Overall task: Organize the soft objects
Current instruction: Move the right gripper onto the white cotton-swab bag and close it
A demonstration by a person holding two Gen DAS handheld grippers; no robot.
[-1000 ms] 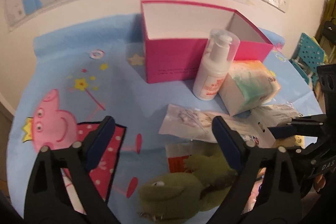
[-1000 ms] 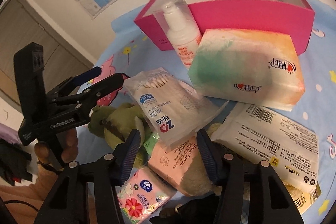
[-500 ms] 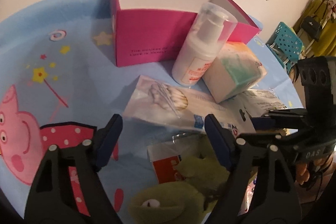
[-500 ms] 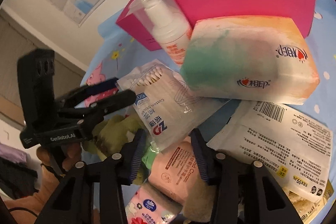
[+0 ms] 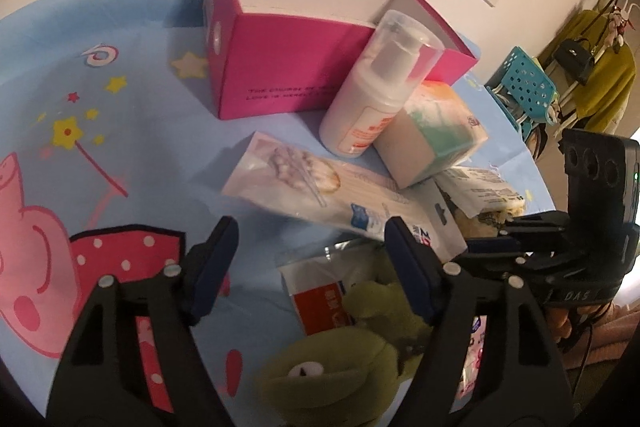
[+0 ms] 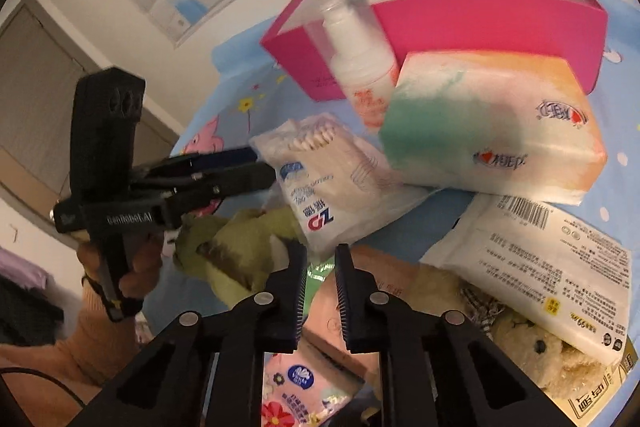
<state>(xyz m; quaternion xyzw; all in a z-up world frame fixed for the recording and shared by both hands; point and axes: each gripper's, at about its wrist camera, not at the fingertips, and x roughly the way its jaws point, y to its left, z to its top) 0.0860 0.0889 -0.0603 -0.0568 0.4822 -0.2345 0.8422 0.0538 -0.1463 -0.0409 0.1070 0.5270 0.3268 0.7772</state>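
A heap of soft goods is seen on a blue cartoon-print tablecloth [image 5: 132,155], in front of an open pink box [image 5: 276,83] set near the wall.

Green plush toy [image 5: 340,359]: olive-green, fuzzy, with one white button eye showing; it is found at the near edge of the heap, low between the left gripper's fingers in the left wrist view. In the right wrist view its green body [image 6: 236,251] is seen just left of the right gripper, partly under the cotton swab bag.

Cotton swab bag [image 6: 332,183]: clear plastic with a blue and red label, swab tips bunched at the far end. It is laid across the plush and a pink packet [image 6: 340,311], with its near corner just above the right fingertips.

Tissue pack [image 6: 492,135]: white wrap washed with green and orange, propped against the box front beside a white pump bottle [image 6: 360,67] with a clear cap.

A cream teddy bear [image 6: 548,359] is partly buried under a white printed packet [image 6: 548,263].

Left gripper [image 5: 308,259]: jaws held wide apart, nothing between them, hovering over the tablecloth and plush.

Right gripper [image 6: 321,269]: jaws drawn nearly together with a narrow gap; whether anything is pinched cannot be told.
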